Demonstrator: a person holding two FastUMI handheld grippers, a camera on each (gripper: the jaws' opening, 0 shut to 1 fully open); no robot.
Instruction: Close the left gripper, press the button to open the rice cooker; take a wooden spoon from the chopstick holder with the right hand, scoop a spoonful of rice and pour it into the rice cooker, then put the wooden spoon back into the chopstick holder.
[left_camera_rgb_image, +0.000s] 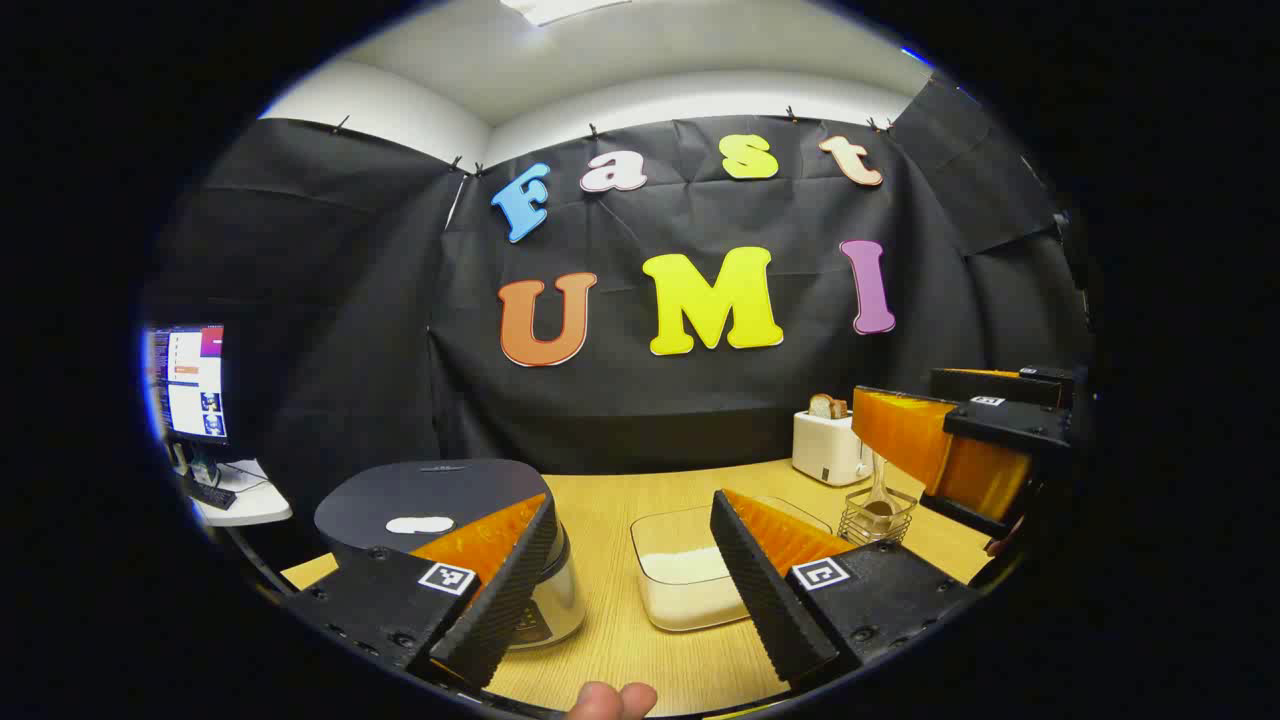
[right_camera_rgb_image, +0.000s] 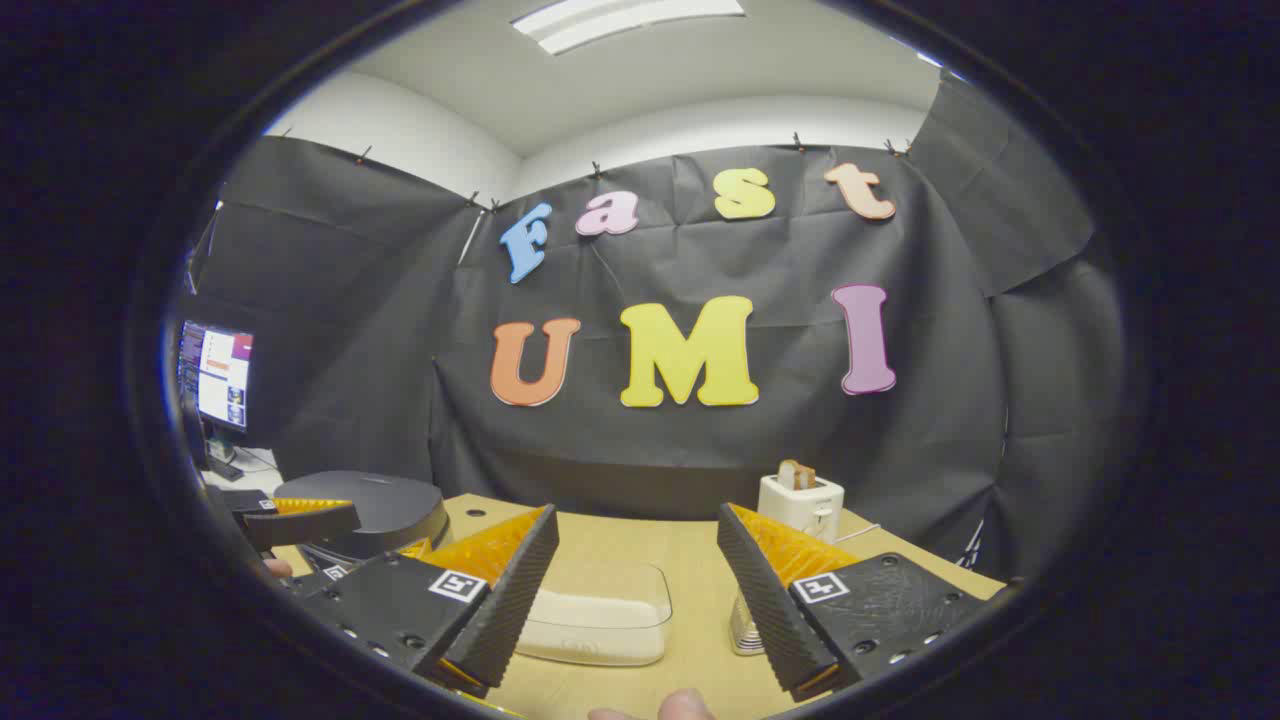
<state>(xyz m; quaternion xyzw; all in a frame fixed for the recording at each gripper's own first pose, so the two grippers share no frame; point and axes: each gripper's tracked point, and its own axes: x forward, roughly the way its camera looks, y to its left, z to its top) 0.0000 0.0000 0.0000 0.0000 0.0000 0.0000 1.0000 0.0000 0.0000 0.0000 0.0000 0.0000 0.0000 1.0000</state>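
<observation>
A black rice cooker (left_camera_rgb_image: 430, 505) with its lid down stands at the table's left, partly behind my left gripper's (left_camera_rgb_image: 640, 590) left finger; it also appears as the rice cooker (right_camera_rgb_image: 370, 510). A clear tub of white rice (left_camera_rgb_image: 690, 580) sits between the open fingers; in the right gripper view the tub (right_camera_rgb_image: 600, 610) lies low ahead. A wire chopstick holder (left_camera_rgb_image: 876, 512) holds a wooden spoon (left_camera_rgb_image: 880, 490). My right gripper (right_camera_rgb_image: 640, 600) is open and holds nothing; the right gripper (left_camera_rgb_image: 960, 440) hovers above the holder. The left gripper (right_camera_rgb_image: 300, 520) hangs by the cooker.
A white toaster (left_camera_rgb_image: 828, 445) with bread in it stands at the back right of the wooden table (left_camera_rgb_image: 610, 500); the toaster (right_camera_rgb_image: 800, 505) also sits ahead. A lit monitor (left_camera_rgb_image: 190, 380) and a keyboard occupy a side desk at far left. A fingertip (left_camera_rgb_image: 610, 698) shows at the bottom.
</observation>
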